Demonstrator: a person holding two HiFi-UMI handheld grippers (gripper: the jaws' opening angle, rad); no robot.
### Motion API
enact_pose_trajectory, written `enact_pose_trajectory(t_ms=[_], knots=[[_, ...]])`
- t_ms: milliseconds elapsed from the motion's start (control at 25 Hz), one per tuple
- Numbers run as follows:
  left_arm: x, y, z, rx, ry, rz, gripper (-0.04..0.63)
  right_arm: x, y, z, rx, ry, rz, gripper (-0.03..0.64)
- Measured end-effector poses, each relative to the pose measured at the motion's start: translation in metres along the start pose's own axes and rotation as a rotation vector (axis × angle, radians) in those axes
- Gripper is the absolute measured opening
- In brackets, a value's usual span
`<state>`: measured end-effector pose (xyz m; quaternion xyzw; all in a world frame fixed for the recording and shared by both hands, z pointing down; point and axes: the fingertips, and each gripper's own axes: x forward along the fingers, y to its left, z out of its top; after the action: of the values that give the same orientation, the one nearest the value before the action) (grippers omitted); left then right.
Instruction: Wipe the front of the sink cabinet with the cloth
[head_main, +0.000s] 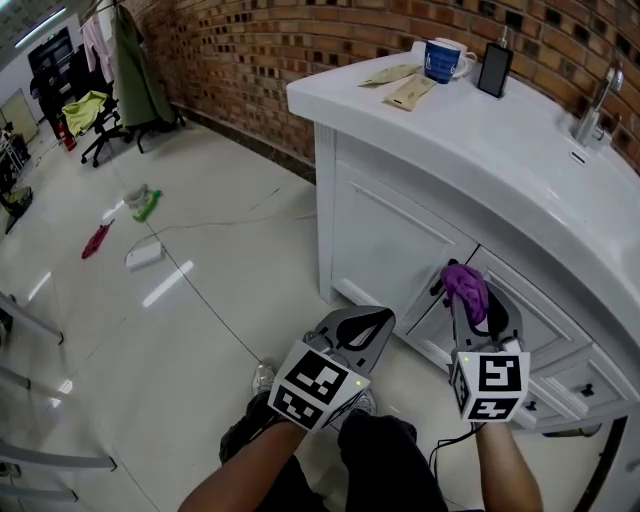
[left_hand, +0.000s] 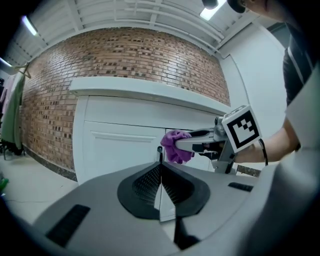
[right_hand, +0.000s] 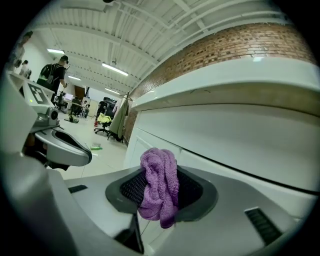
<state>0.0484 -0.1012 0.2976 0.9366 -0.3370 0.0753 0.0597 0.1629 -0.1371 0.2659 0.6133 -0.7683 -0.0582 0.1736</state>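
Note:
The white sink cabinet (head_main: 390, 240) stands against the brick wall, its panelled front facing me. A purple cloth (head_main: 466, 287) is bunched between the jaws of my right gripper (head_main: 468, 297), which is shut on it and held close to the cabinet front, near a dark door handle. In the right gripper view the cloth (right_hand: 160, 185) hangs out of the jaws before the white cabinet front (right_hand: 235, 135). My left gripper (head_main: 362, 328) is shut and empty, a little left of the right one, off the cabinet. From the left gripper view, the cloth (left_hand: 176, 146) shows beside the cabinet door (left_hand: 120, 150).
On the countertop (head_main: 500, 140) stand a blue mug (head_main: 441, 58), a dark phone (head_main: 494, 69), paper packets (head_main: 408, 88) and a tap (head_main: 594, 112). Small items and a cable lie on the tiled floor (head_main: 150, 290). An office chair (head_main: 95, 115) stands far left.

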Motion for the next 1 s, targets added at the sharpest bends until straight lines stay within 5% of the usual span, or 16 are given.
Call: enact_pose_trajectory(t_ms=[560, 1000], knots=[[0.001, 0.099, 0.008, -0.046, -0.009, 0.05, 0.005, 0.1, 0.069, 0.073, 0.012, -0.062, 0.069, 0.143], [-0.046, 0.15, 0.003, -0.061, -0.015, 0.114, 0.005, 0.18, 0.133, 0.134, -0.183, -0.096, 0.105, 0.143]])
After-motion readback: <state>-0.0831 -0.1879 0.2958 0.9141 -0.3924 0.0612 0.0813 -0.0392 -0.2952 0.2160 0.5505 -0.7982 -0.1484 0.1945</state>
